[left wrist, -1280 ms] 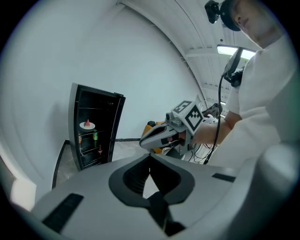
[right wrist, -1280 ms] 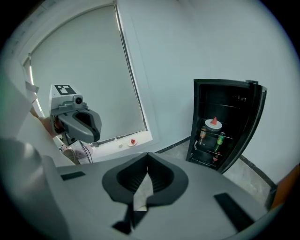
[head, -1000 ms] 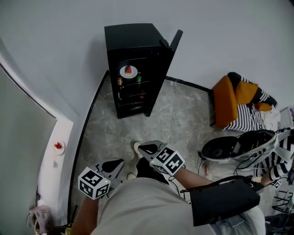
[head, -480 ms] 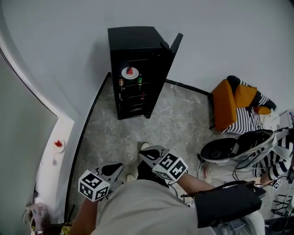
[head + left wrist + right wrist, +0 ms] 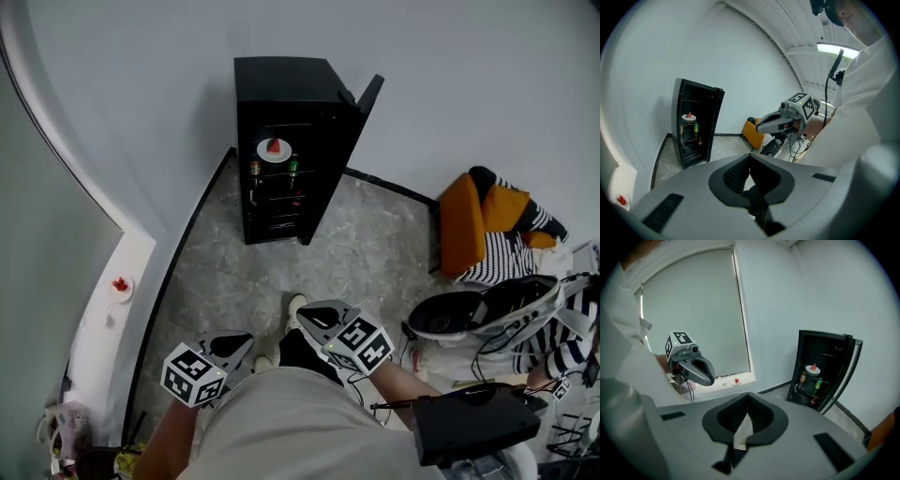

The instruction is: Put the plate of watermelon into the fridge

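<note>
Sitting spot of the plate of watermelon (image 5: 273,149): top shelf of the fridge (image 5: 281,84), right at the front, red wedge standing upright on the white dish. By the look of it, the job is done!
Handling, if it needs a nudge: a light, stiff plate, I'd say, with a smooth rim that could slip. The wedge sits loose and looks ready to topple, so keep it level.
Where to grip: the near rim, pinched from the front. Never the fruit, which is soft and wet.
Shelf below: a green can (image 5: 292,169) and a reddish bottle (image 5: 255,169), close under the plate but apart from it.
Fridge door (image 5: 368,94): hanging wide open on the right, so closing it may be what's left.
Left gripper (image 5: 242,341): jaws together, nothing between them, held low by the person's body, well away from the fridge.
Right gripper (image 5: 305,311): jaws together too, empty, just beside the left one.
Off to the side: a small dish with something red (image 5: 120,284) on the white ledge at the left.
</note>
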Tool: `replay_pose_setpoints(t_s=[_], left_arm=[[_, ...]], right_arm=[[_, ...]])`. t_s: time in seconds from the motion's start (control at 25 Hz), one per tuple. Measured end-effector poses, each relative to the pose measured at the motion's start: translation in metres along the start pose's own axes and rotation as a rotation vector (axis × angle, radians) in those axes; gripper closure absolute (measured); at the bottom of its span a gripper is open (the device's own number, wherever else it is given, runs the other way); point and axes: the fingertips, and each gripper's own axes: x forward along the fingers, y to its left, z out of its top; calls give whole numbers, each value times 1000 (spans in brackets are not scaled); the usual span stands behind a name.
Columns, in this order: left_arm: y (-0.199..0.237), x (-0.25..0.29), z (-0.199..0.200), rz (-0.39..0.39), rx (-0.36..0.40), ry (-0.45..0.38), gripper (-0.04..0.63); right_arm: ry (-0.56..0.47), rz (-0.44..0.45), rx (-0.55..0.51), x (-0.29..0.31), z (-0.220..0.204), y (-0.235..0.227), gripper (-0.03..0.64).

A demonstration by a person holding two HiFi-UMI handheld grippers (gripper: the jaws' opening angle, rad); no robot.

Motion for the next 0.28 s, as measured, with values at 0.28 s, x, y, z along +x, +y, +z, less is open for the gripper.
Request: replay_pose_setpoints(t_s=[0.28], left_arm=[[-1, 12, 4, -25, 16, 23, 583]], right_arm=[[-6, -30, 10, -10, -4, -11, 603]])
